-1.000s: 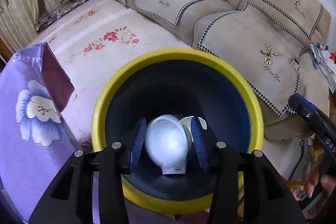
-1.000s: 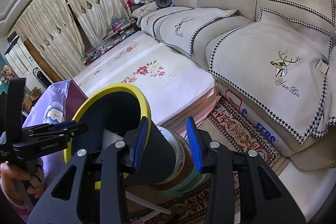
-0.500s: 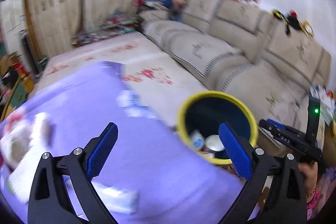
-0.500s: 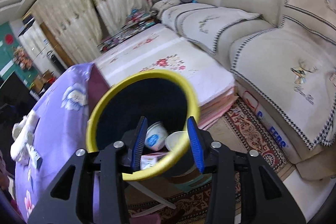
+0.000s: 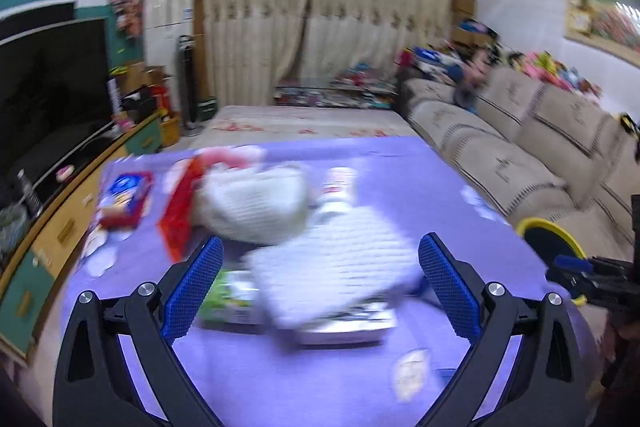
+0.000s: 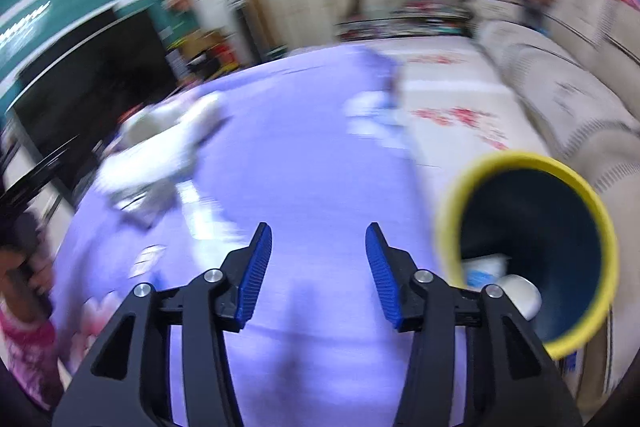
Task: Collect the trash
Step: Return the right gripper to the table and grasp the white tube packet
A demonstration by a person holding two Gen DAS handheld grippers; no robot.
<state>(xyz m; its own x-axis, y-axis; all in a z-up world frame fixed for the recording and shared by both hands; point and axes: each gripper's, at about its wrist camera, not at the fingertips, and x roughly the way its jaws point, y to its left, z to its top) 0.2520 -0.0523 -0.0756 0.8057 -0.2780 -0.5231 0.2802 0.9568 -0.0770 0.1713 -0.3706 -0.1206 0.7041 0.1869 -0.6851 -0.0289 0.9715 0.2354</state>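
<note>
Left wrist view: the left gripper (image 5: 320, 281) has its blue pads spread wide with nothing between them. Just ahead of the tips, on the purple tablecloth (image 5: 304, 375), lies the litter: a white ribbed towel-like cloth (image 5: 332, 263) straight ahead, draped over a flat printed packet (image 5: 348, 323), and a green-and-white packet (image 5: 228, 301) poking out by the left pad. Farther forward sit a second white bundle (image 5: 252, 203), a small white bottle (image 5: 338, 183), a red wrapper (image 5: 180, 215) and a blue-and-red packet (image 5: 122, 199) off to the left (all smeared by motion blur, so labels cannot be read). Only this view shows that pile close up. Far right of the tool, past the table edge, a sliver of the yellow-rimmed bin (image 5: 546, 235) peeks out behind the right gripper (image 5: 588, 279), seen side-on; its opening cannot be judged here. The cloth nearest the camera is bare, and the table's right edge drops off toward the sofa (image 5: 520, 155).

Right wrist view: the right gripper (image 6: 318, 277) is partly open and holds nothing, its tips over bare purple cloth. The bin (image 6: 528, 251) fills the space just right of the right pad, mouth tilted toward the camera, showing what the other view hides: a white cup (image 6: 520, 297) and a blue-and-white packet (image 6: 482, 269) inside. The white cloths (image 6: 160, 155) lie well ahead to the left, near the table's far-left edge
</note>
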